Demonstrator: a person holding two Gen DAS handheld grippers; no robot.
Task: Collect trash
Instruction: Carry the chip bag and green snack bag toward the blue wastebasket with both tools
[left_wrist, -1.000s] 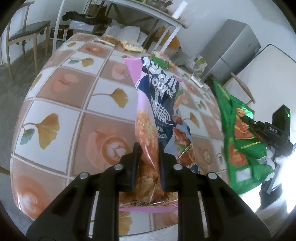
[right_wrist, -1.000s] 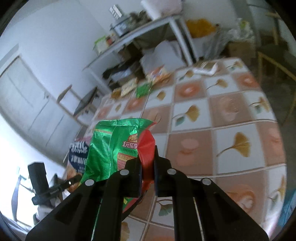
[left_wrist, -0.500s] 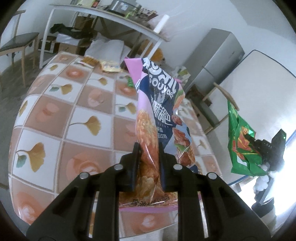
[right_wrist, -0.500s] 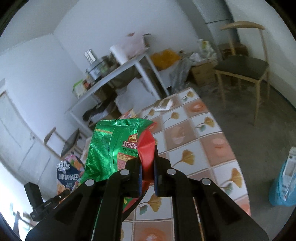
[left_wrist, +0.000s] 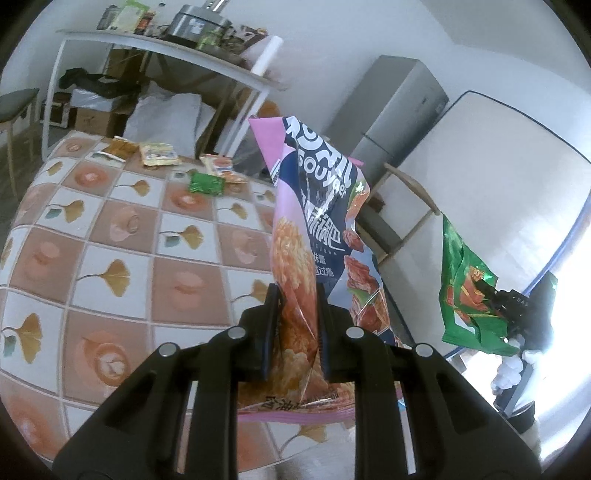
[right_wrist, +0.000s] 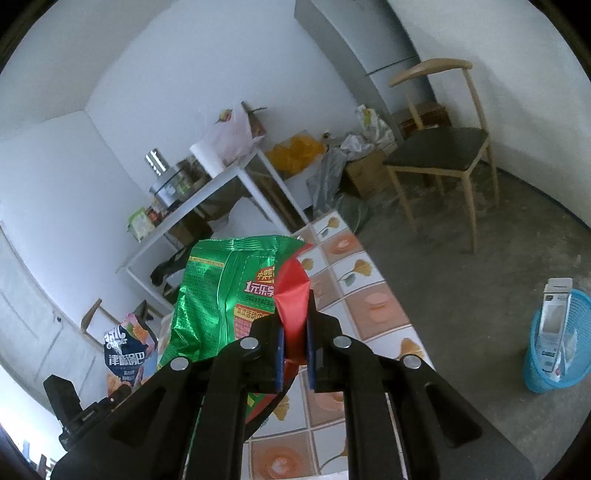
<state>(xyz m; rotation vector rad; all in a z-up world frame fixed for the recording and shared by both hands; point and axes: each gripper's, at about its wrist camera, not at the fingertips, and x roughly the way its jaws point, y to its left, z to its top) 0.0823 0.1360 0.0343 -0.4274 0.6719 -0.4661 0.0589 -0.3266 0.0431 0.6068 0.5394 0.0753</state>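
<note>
My left tool (left_wrist: 297, 332) was clamped tight on a pink and navy snack bag (left_wrist: 314, 236), tall, crinkled, standing upright out of the pads, top edge torn open. My right tool (right_wrist: 293, 343) was pinched shut on a green foil bag (right_wrist: 229, 291) with a red folded corner caught between the pads; the rest of the bag flopped left. Both bags were held up off the counter (left_wrist: 110, 266), which is tiled with a ginkgo-leaf pattern. In the left wrist view the green bag (left_wrist: 465, 291) showed at far right, beyond the counter's edge. More wrappers lay at the counter's far end: a small green packet (left_wrist: 207, 182) and several yellowish ones (left_wrist: 159, 154). The near and middle counter looked bare. In the right wrist view the counter's right edge ran diagonally, with open grey floor (right_wrist: 461, 295) past it. A blue basket (right_wrist: 554, 343) stood on the floor at right, a box in it. A wooden chair (right_wrist: 439, 147) stood further back, well apart from the basket.
</note>
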